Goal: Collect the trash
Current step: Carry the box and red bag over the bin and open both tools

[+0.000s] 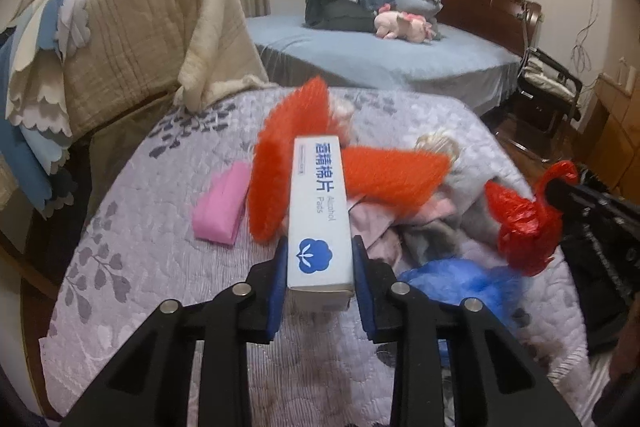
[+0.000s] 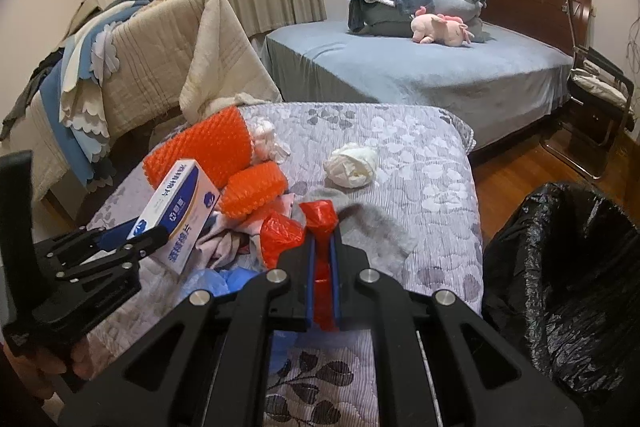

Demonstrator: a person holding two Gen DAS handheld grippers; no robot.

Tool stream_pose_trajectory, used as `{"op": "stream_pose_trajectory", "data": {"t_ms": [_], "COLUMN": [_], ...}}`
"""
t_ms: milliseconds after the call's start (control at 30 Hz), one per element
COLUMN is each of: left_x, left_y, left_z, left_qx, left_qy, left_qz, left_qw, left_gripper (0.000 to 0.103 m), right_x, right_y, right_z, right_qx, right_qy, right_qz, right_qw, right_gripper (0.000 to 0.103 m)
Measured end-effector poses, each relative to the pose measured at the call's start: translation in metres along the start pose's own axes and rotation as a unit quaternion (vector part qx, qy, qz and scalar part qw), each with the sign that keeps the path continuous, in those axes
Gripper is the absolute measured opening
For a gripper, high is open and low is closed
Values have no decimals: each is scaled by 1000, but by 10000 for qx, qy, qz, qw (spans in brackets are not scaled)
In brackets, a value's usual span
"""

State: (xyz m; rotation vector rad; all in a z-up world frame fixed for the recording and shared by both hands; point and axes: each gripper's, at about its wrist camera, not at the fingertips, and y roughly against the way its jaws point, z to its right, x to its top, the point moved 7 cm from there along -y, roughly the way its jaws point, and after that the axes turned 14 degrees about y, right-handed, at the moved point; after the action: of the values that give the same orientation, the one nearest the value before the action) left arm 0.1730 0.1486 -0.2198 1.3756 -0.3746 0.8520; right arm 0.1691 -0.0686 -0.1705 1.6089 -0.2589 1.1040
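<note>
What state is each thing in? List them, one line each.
Left gripper: shut on box.
Box: held off the bed, closed.
Right gripper: shut on red bag.
Red bag: crumpled, pinched between the pads.
Bin: open, lined with black bag.
Tissue: wadded, lying on the quilt.
Blue bag: crumpled on the quilt.

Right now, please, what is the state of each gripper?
Left gripper: closed on the alcohol pads box.
Right gripper: closed on the red plastic bag.
</note>
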Motion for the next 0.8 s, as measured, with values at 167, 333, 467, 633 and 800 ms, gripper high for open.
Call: {"op": "stream_pose_trajectory", "data": {"t_ms": [167, 333, 467, 633, 800], "left_x": [8, 18, 25, 24, 11], "left_y": [16, 34, 42, 40, 34], "left_z": [12, 39, 74, 125, 171], "left_qx": [-210, -419, -673, -1031, -1394], "left_qy": [28, -144, -391, -692, -860], "left_qz": [36, 236, 307, 246, 78], "left_qw": [9998, 9987, 9965, 9920, 9865], "left_gripper": [30, 30, 30, 30, 30], "right_x": [4, 5, 3, -13, -38], "right_y": [13, 33, 52, 76, 96], "right_z": [5, 22, 49, 92, 138], "right_qx": [-47, -245, -531, -1025, -1485], "right_qy": [-41, -116, -268, -463, -742], "right_qz": [99, 192, 248, 212, 104], "right_qw": [9999, 9994, 9979, 9934, 9861], "right_gripper": [6, 6, 6, 6, 6]}}
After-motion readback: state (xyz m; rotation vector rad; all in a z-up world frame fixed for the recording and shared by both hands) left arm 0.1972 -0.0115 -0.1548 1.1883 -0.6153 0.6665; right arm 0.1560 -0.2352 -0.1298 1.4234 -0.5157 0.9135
